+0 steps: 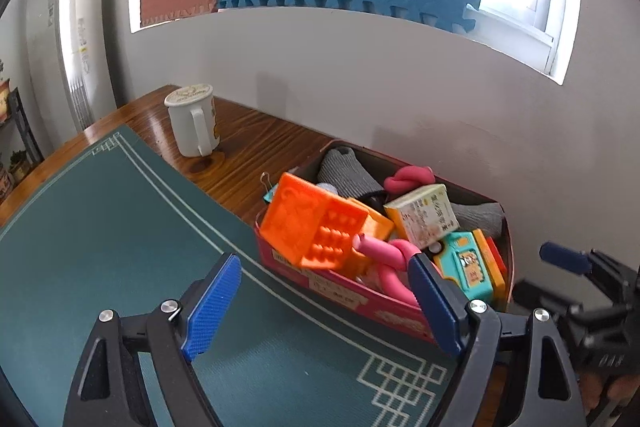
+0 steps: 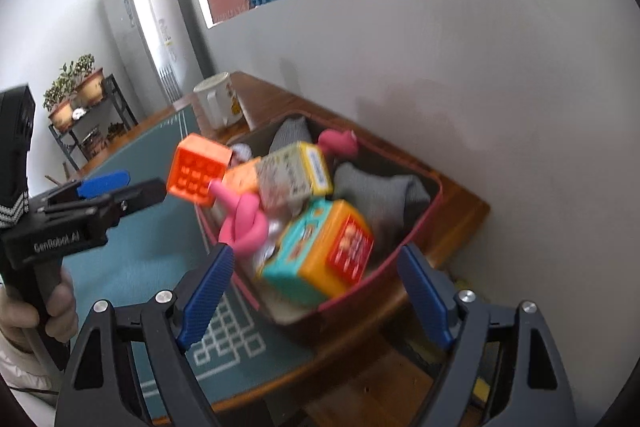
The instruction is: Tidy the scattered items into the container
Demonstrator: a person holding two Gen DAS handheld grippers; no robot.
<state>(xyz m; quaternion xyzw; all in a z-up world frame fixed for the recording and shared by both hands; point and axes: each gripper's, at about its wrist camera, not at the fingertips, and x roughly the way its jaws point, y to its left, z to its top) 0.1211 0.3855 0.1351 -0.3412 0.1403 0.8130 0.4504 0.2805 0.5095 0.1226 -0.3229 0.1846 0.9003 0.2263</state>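
Observation:
A red box (image 1: 340, 293) stands on the table by the wall, also in the right wrist view (image 2: 420, 223). It is full: an orange block toy (image 1: 316, 223), a pink knotted tube (image 1: 390, 255), a teal and orange carton (image 1: 468, 267), a yellow printed carton (image 1: 424, 215), grey socks (image 1: 344, 173). My left gripper (image 1: 324, 301) is open and empty, just in front of the box. My right gripper (image 2: 316, 297) is open and empty, above the box's near end. The orange toy (image 2: 200, 169) overhangs the rim.
A white mug (image 1: 194, 121) stands on the wooden table (image 1: 248, 147) behind the green mat (image 1: 120, 247). The grey wall runs right behind the box. A standing air conditioner (image 2: 148, 19) and a plant shelf (image 2: 84, 107) are beyond the table.

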